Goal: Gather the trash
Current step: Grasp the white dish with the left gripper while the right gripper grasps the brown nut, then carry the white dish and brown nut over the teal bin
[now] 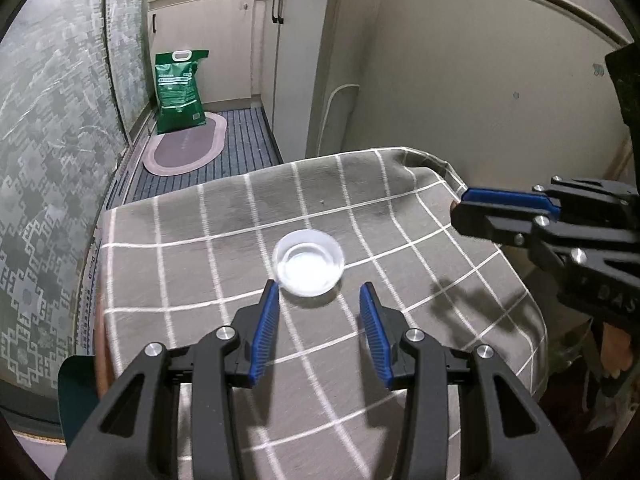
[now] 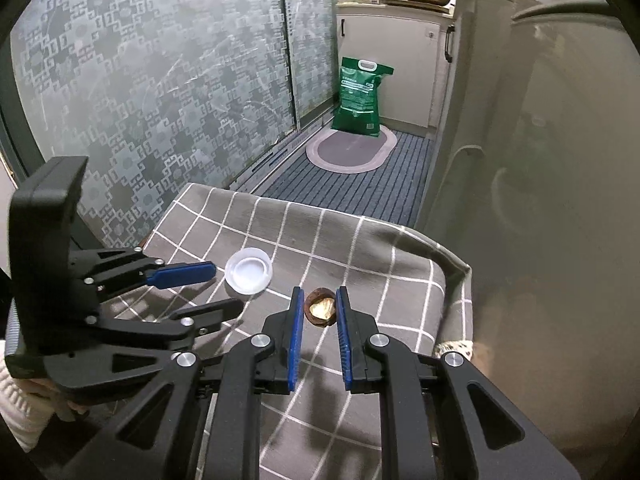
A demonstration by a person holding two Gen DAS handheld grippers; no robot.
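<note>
A small clear plastic cup [image 1: 308, 262] stands on the grey checked tablecloth [image 1: 224, 240]; it also shows in the right wrist view [image 2: 248, 269]. My left gripper [image 1: 319, 294] is open and empty, its tips on either side of the cup's near rim. My right gripper [image 2: 319, 300] is shut on a brown walnut shell half [image 2: 319, 307], its blue pads against both sides, just above the cloth. The right gripper also shows in the left wrist view [image 1: 464, 206] at the table's right edge, and the left gripper shows in the right wrist view [image 2: 224, 286] beside the cup.
The table's far edge drops to a striped floor mat [image 2: 360, 188] with an oval rug [image 2: 352, 150] and a green bag [image 2: 358, 98]. A patterned glass door [image 2: 160, 92] is at left, white cabinets [image 1: 296, 60] at right.
</note>
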